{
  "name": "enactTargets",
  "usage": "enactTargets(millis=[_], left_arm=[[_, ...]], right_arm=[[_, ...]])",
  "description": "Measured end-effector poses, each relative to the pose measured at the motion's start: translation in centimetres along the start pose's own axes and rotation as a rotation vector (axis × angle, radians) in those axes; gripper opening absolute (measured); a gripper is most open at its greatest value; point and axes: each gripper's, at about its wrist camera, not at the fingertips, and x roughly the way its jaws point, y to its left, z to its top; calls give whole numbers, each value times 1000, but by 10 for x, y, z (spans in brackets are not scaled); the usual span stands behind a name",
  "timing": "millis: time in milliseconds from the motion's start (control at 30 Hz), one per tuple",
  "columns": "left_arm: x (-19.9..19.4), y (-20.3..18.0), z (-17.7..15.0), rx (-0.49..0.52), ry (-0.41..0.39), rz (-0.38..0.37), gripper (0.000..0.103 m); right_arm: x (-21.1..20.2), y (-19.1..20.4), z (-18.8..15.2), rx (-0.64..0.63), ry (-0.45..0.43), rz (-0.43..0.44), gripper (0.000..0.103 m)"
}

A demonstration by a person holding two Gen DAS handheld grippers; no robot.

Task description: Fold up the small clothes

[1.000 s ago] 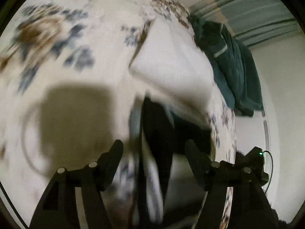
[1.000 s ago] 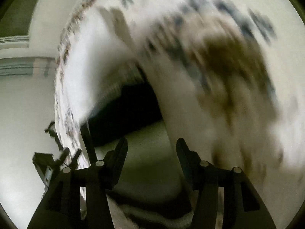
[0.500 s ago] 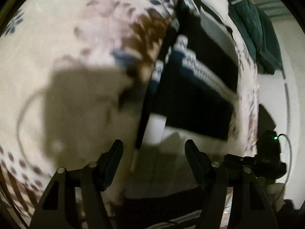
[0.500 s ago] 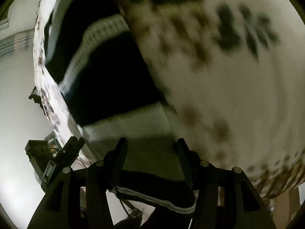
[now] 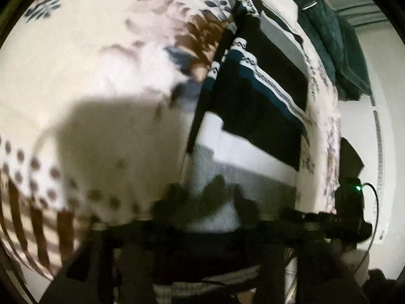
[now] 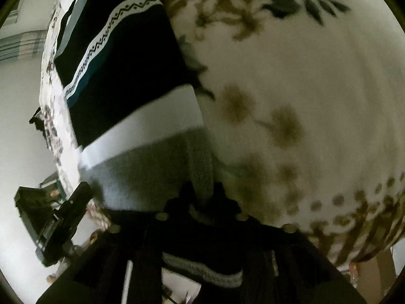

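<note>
a: grey knit first. the right gripper point(image 6: 200, 200) has just been closing, and a raised ridge of the grey hem band point(image 6: 141, 177) stands pinched between its fingers.

b: and the left gripper point(image 5: 210, 200)?

a: blurred. its jaws have just been closing a little and stand about half apart. pale hem cloth lies flat in the gap, with no pinch showing.

b: so the risk is a lopsided lift?

a: i'd say so. if one side rises while the other only rests, the black, white, grey and teal banded knit sweater point(image 5: 253, 96) could skew and its stacked layers slide apart. the right pinch may also hold only the top layer, so the rest would sag.

b: where does it lie?

a: flat on the cream floral bedspread point(image 5: 88, 63), hem nearest the grippers and the patterned bands running away from them.

b: what room is there?

a: wide bare bedspread on the left gripper's outer side. on the other side the bed edge point(image 5: 326, 152) runs just beside the sweater, so a pull that way could drag it off. at the far end sits a dark green heap of clothing point(image 5: 329, 38), well apart.
</note>
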Motion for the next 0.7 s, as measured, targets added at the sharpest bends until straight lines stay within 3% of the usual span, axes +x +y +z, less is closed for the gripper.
enactTargets(millis=[67, 300, 400, 500, 600, 633, 700], left_arm=[[-3, 12, -15, -11, 12, -3, 64], [22, 40, -66, -75, 124, -58, 64], [25, 43, -78, -68, 147, -75, 64], [21, 47, -82, -87, 136, -89, 65], [11, 45, -85, -128, 94, -53, 65], [5, 44, -87, -130, 71, -33, 63], [-5, 38, -94, -114, 25, 8, 47]], right_arm=[[-3, -11, -9, 13, 30, 19, 52], [33, -56, -60, 81, 210, 138, 52], [53, -64, -70, 108, 240, 203, 52], [62, -67, -74, 126, 241, 249, 52], [62, -64, -77, 121, 235, 230, 52], [63, -56, -78, 108, 230, 215, 52], [62, -39, -81, 70, 204, 176, 52]])
